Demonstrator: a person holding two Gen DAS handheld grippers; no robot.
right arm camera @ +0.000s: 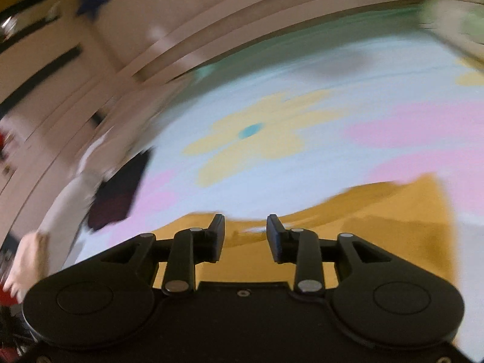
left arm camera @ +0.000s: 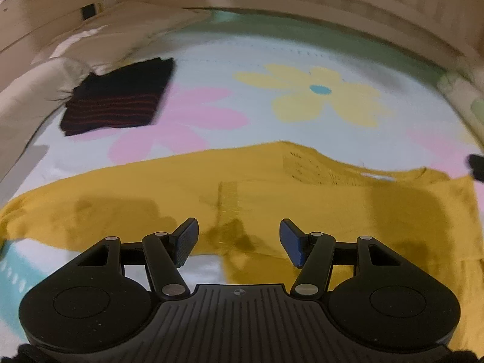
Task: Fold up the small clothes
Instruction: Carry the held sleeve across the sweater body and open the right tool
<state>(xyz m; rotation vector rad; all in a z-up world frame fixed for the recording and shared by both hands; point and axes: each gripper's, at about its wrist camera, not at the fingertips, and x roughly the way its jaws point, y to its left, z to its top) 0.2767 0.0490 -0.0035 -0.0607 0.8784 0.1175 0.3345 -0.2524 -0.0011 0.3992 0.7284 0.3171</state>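
Yellow garment (left arm camera: 272,199) lies spread across the flowered bed (left arm camera: 302,51). Left claw (left arm camera: 239,242) and right claw (right arm camera: 245,239) hover apart, empty; best pinch matching edges evenly.

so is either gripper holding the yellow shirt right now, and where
Nothing is held. The left gripper and the right gripper both stand open above the yellow shirt, with no cloth between the pads.

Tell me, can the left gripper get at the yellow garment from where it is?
Probably yes: the left gripper is open right over the yellow garment, with nothing between them.
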